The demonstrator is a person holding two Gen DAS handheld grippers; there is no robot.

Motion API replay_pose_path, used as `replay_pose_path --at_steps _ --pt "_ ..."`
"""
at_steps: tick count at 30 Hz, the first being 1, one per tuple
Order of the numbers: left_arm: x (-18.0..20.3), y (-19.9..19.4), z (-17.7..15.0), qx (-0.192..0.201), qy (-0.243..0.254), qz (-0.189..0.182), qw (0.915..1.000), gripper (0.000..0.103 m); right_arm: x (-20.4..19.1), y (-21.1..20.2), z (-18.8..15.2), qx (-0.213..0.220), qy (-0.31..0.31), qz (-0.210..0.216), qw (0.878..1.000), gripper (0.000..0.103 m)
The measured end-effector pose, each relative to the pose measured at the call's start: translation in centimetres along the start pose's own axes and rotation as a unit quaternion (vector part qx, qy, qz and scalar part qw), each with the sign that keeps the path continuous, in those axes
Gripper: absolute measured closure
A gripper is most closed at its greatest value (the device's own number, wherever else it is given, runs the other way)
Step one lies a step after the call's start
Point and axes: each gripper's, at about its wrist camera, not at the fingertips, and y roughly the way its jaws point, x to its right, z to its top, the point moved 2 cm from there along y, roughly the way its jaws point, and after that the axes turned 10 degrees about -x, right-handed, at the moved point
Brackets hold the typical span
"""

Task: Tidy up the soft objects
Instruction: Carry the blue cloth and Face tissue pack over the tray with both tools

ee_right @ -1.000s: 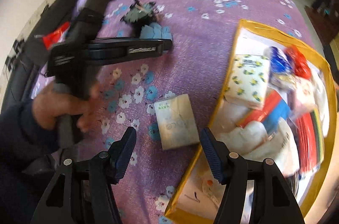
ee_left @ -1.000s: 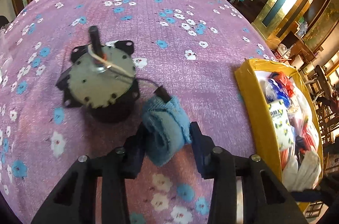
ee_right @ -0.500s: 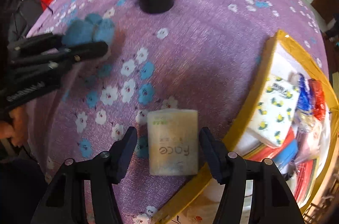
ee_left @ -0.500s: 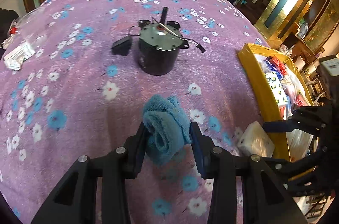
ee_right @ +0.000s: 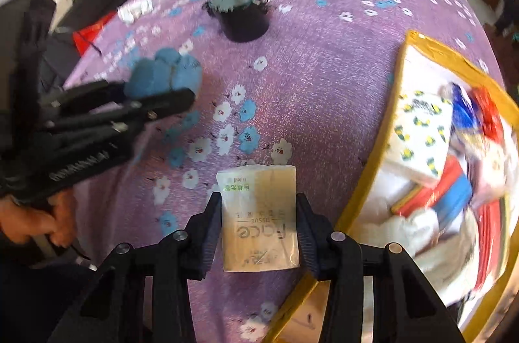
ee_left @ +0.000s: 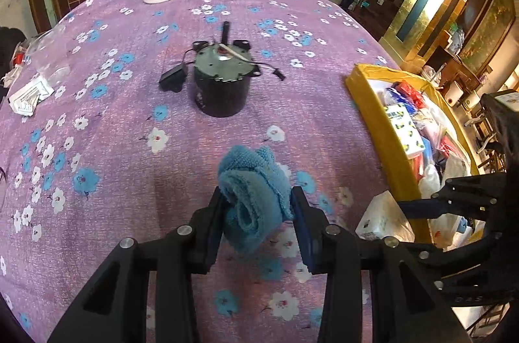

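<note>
Grippers [ee_left: 256, 224] [ee_right: 258, 228] clamp blue cloth [ee_left: 254, 194] and tissue pack [ee_right: 259, 216].

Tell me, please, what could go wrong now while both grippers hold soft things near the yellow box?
The right gripper, whose jaws have just been closing, pinches the tissue pack only at its sides, so it may slip or buckle when lifted. The towel droops below the left gripper and might snag the box rim. The two grippers are close and could collide.
</note>
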Motion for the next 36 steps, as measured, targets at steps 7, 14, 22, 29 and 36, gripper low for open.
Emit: replay_pose_path --at_steps 7,14,22,29,36 --pt "3.2 -0.9 0.1 0.013 0.026 0.000 0.9996 0.065 0.6 -3.1 -2.2 0.057 0.039 0.048 0.996 0.055" --pt "8.1 -2.2 -0.3 0.026 0.061 -0.005 0.9978 0.065 3.2 -6.0 -5.2 0.094 0.076 0.060 0.991 0.055" --pt "14.7 -2.8 -0.8 0.028 0.117 -0.022 0.9925 0.065 7.6 -8.8 -8.5 0.130 0.126 0.056 0.982 0.055" --pt "20.3 -1.8 -1.3 0.007 0.172 -0.041 0.9841 0.065 11.9 -10.2 -10.5 0.151 0.178 0.052 0.971 0.055" --pt "23.6 -0.6 -1.7 -0.015 0.210 -0.050 0.9764 0.064 15.2 -10.6 -11.5 0.158 0.212 0.048 0.963 0.055"
